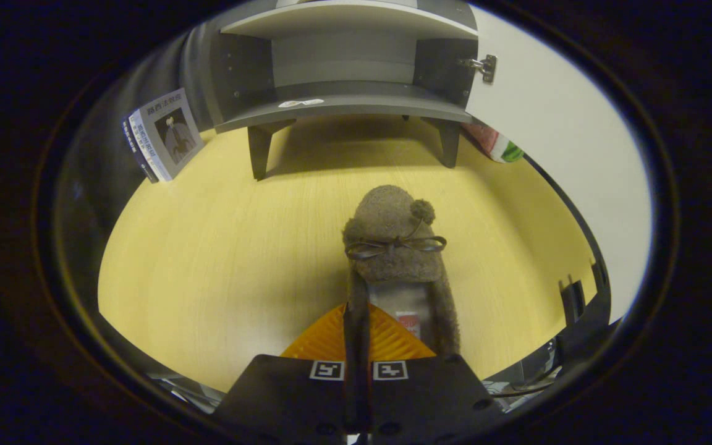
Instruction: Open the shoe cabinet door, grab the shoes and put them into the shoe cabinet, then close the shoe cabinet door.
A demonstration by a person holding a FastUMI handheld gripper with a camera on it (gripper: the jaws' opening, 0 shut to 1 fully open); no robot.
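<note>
Hand-held gripper (356, 334) clamped on shoe (396, 247) collar, toe pointing ahead

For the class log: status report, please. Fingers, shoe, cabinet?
Gripper fingers shut on slipper side wall. Cabinet beyond, door open. Bare tabletop between, nothing in the way.

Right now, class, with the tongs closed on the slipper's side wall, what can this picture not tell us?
- Slipper, gripper view: its heel end is hidden behind the tongs, which pinch its side wall.
- Shoe cabinet: its upper part is cut off; the shelves' back is in shadow.
- Cabinet door: open, its far edge cut off.
- Books: print too small.
- Red and green object: mostly hidden behind the door.
</note>
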